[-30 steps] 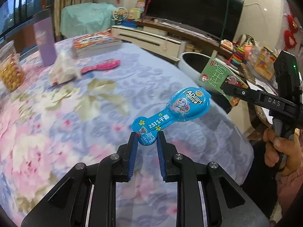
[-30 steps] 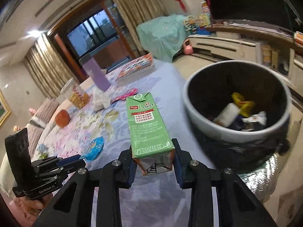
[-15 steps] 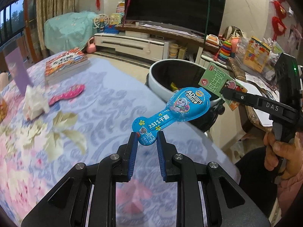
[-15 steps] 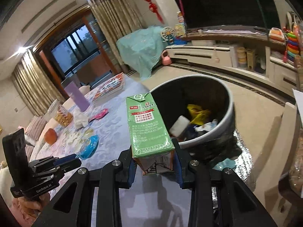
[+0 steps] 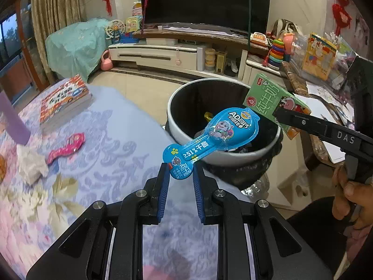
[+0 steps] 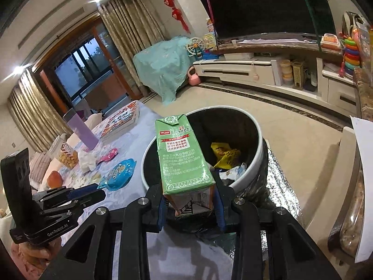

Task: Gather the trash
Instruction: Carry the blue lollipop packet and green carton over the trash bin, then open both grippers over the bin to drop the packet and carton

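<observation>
right wrist: carton [image 6: 184,158] over bin [image 6: 251,121]

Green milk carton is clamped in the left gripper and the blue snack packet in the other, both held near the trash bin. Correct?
Not quite: the sides are swapped. The right wrist view shows the green milk carton clamped in the right gripper; the left wrist view shows the blue snack packet in the left gripper. Both are near the trash bin.

The right gripper [image 6: 190,206] clamps the base of a green milk carton [image 6: 181,156], which points straight ahead over the near rim of the trash bin [image 6: 251,170]. Forward-left, the left gripper [image 6: 87,192] holds a blue wrapper [image 6: 120,175].
</observation>
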The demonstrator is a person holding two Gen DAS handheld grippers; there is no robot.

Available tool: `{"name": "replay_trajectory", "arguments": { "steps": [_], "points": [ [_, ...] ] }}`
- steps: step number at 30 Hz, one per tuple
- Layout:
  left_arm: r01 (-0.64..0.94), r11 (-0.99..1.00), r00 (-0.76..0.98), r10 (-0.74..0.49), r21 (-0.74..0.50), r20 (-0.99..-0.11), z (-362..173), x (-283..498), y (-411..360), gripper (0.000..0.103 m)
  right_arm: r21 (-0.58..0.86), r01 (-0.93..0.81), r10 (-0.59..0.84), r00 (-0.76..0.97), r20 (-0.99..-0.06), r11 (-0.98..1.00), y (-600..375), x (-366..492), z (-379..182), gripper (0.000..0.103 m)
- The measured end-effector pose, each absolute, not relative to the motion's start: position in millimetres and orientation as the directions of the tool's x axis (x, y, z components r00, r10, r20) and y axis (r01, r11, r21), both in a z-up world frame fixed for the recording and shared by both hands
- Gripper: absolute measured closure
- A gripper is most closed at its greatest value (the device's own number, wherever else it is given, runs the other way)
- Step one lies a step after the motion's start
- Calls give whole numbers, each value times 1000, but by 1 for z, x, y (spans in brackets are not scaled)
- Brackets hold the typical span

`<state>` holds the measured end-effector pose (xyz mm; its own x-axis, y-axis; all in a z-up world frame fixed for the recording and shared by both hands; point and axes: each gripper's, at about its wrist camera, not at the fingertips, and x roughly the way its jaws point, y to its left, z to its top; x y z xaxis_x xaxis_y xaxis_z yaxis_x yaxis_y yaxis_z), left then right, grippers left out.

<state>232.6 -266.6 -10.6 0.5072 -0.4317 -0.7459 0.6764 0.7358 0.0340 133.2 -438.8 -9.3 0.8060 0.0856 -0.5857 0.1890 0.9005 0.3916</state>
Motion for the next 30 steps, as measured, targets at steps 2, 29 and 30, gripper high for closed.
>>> {"name": "replay_trajectory", "arguments": {
  "steps": [2,29,30],
  "points": [
    [679,733,509,-424,47,-749,-10,236,-274,84,394,194,83,806,-586,898,-443,136,-9,70],
    [682,724,504,-359,106,-785,-21,267,-322,83,367,216,75,766,-638,905,-463,170,-16,70],
    [682,724,504,-359,107,-786,-20,268,-323,83,366,217,75,765,-640,905,-464,171,-16,70]
  ]
}}
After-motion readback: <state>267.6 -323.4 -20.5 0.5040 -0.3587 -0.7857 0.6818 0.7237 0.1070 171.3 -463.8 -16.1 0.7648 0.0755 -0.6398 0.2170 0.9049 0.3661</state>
